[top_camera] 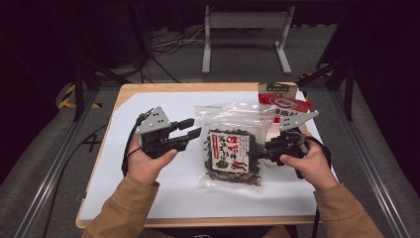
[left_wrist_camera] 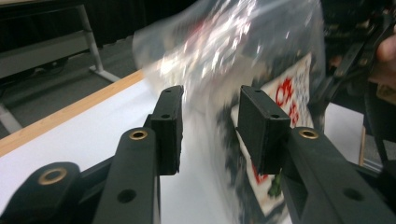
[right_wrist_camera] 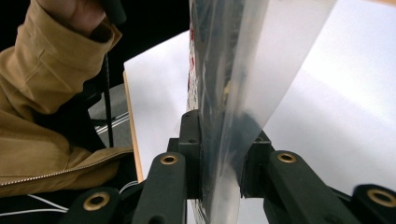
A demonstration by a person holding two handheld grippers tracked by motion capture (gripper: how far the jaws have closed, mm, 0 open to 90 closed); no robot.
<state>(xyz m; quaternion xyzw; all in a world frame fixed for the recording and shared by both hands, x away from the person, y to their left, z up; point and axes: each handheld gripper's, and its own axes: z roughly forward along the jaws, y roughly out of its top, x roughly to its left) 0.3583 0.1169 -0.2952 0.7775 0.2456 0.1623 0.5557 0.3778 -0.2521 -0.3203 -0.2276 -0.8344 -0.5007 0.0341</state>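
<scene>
Your right tool (top_camera: 260,150) is clamped on the right edge of the clear seaweed bag (top_camera: 232,144); in the right gripper view its jaws pinch the plastic film (right_wrist_camera: 233,93) with no gap. The bag sits at the middle of the white bench (top_camera: 148,193), its long axis running from twelve to six o'clock, the sealed top toward twelve. Your left tool (top_camera: 190,130) hovers just off the bag's upper left edge, at about nine o'clock from it, jaws spread wide and gripping nothing. In the left gripper view the film lies ahead between those jaws, so closing there looks like the next move. A red-labelled packet (top_camera: 285,101) lies beyond, toward one o'clock.
</scene>
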